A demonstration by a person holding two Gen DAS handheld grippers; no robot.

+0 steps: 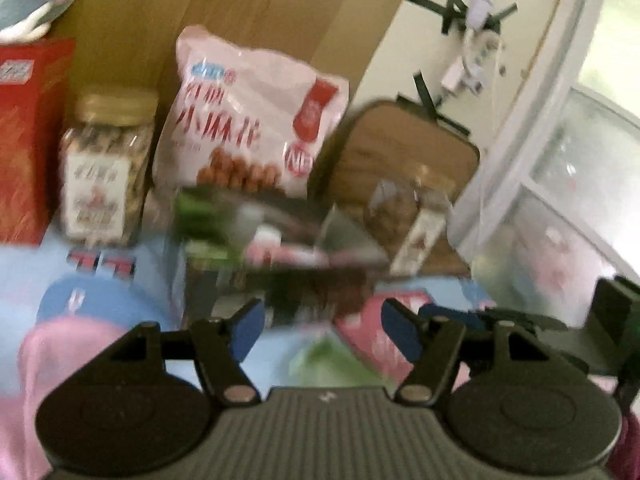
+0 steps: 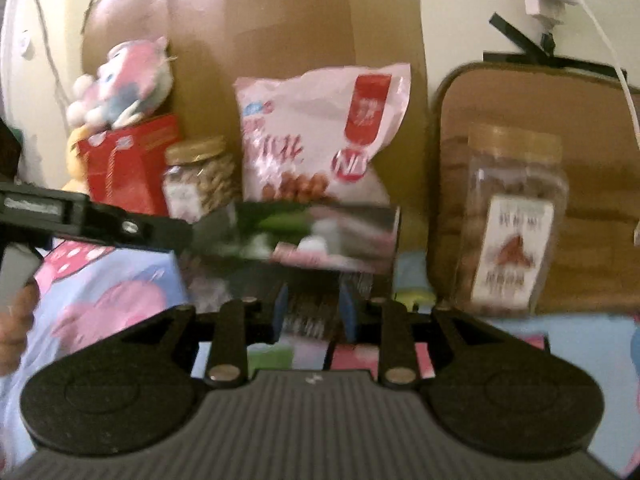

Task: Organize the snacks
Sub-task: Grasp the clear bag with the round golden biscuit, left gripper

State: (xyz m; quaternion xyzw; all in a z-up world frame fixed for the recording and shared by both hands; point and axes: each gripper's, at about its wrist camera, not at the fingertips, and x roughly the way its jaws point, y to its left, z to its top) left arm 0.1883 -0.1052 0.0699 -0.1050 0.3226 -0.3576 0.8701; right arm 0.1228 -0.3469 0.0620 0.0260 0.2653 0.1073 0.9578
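My left gripper stands about half open, blue pads apart with nothing between them, just short of the dark snack bag. My right gripper has its jaws narrow, with the lower edge of that bag between the pads; blur keeps me from telling whether they press on it. The bag is upright on the patterned cloth, glossy, with green and pink print, in front of the pink bag, between the small jar and the tall jar.
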